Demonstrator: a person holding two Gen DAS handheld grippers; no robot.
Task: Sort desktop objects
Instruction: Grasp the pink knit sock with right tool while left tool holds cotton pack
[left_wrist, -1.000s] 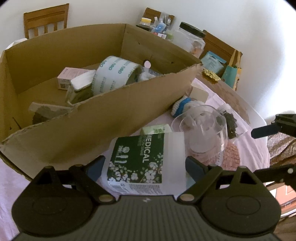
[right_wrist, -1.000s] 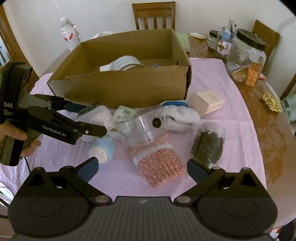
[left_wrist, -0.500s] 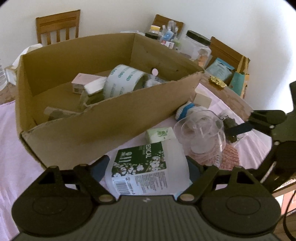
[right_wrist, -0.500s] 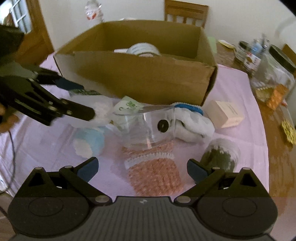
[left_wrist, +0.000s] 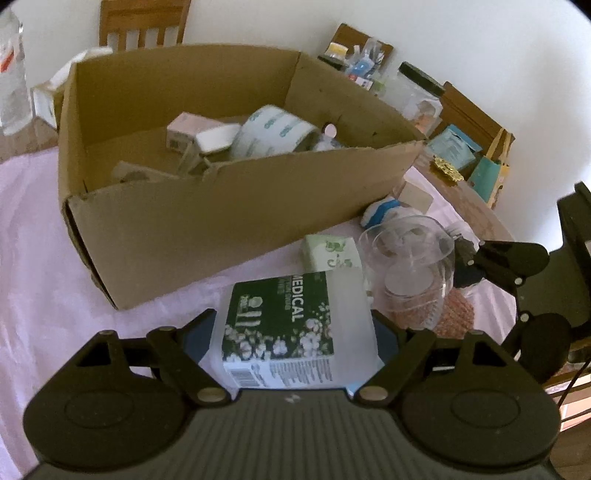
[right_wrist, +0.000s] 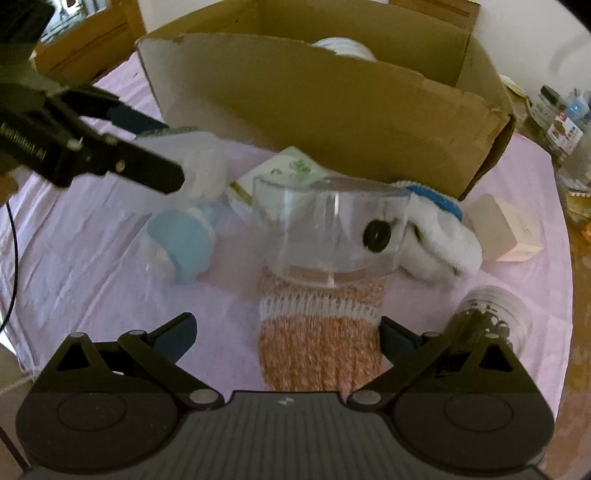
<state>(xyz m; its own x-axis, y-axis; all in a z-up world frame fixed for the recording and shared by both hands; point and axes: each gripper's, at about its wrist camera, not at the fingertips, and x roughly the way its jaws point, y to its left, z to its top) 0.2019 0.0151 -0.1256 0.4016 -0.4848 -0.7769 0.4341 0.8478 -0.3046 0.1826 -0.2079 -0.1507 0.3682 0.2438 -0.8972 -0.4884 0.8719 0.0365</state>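
My left gripper (left_wrist: 291, 332) is shut on a white and green pack of medical cotton swabs (left_wrist: 284, 325), held above the pink cloth in front of the open cardboard box (left_wrist: 236, 206). The same gripper (right_wrist: 147, 147) shows in the right wrist view with the pack (right_wrist: 192, 155) between its fingers. My right gripper (right_wrist: 288, 336) is open and empty, low over a pink knitted sock (right_wrist: 317, 343). Beyond it stand a clear plastic container (right_wrist: 332, 229), a white and blue sock (right_wrist: 439, 229) and a blue-capped bottle (right_wrist: 181, 240).
The box holds a tape roll (left_wrist: 273, 129) and a small pink carton (left_wrist: 184, 129). A green tissue pack (right_wrist: 284, 173), a beige box (right_wrist: 506, 232) and a jar of dark bits (right_wrist: 487, 321) lie on the cloth. Jars (left_wrist: 417, 92) and chairs stand behind.
My left gripper has lifted and drawn back with the swab pack, so more of the box shows. My right gripper has moved forward and down toward the pink sock and clear container.
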